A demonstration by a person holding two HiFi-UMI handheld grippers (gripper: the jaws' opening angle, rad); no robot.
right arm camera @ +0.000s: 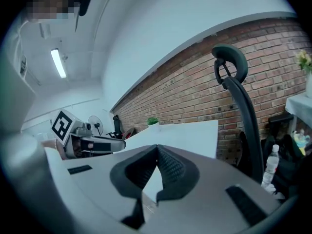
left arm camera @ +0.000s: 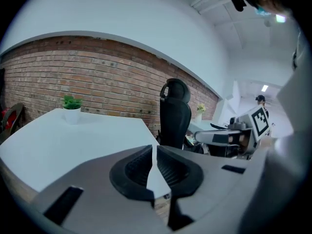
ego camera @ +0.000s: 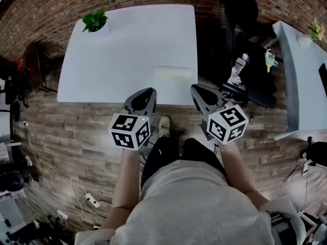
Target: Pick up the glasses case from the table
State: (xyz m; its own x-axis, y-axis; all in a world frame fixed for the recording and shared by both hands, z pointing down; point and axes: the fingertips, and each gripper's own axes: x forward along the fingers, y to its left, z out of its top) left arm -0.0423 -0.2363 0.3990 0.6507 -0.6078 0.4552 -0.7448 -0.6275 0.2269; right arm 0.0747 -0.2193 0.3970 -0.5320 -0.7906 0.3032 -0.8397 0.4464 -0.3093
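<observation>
A pale, flat glasses case (ego camera: pixel 172 74) lies on the white table (ego camera: pixel 127 50), close to its near right edge. My left gripper (ego camera: pixel 146 92) hovers at the table's near edge, left of the case, jaws shut and empty. My right gripper (ego camera: pixel 195 90) is off the table's near right corner, also shut with nothing in it. In the left gripper view the closed pads (left arm camera: pixel 165 167) point across the table (left arm camera: pixel 73 140); the case does not show there. The right gripper view has its pads (right arm camera: pixel 168 167) closed before the table (right arm camera: pixel 190 133).
A small potted plant (ego camera: pixel 94 20) stands at the table's far left corner. A black office chair (ego camera: pixel 240 14) and a bottle (ego camera: pixel 237 68) are right of the table, with a second white table (ego camera: pixel 301 70) further right. Cables lie on the wooden floor (ego camera: pixel 76 193).
</observation>
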